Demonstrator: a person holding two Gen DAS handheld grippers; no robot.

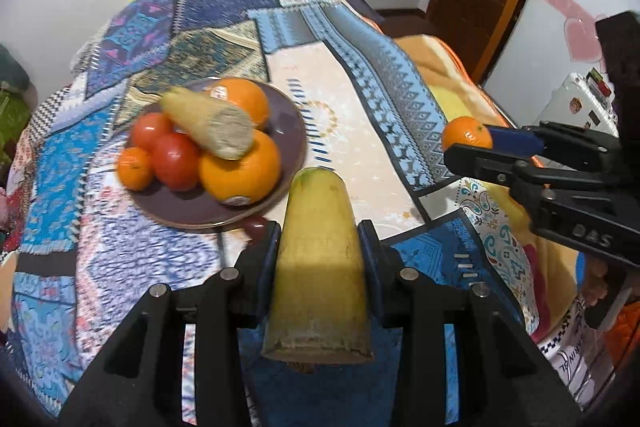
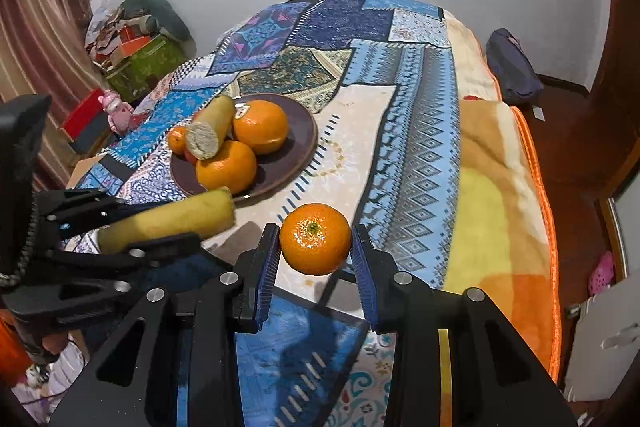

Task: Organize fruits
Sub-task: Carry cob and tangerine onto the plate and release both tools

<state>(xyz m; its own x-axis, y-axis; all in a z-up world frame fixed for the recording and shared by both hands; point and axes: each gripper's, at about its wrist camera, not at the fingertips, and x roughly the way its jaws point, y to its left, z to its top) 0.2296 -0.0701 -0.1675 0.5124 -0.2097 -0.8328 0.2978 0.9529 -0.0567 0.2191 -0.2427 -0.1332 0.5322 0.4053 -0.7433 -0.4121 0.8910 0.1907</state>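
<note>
Gripping a banana piece, left fingers; right fingers clamping a mandarin; tomatoes plain only leftward.

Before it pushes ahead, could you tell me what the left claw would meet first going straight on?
Probably the plate, at its near rim, with the large orange just behind; the held yellow piece would touch first. Depth is uncertain.
</note>
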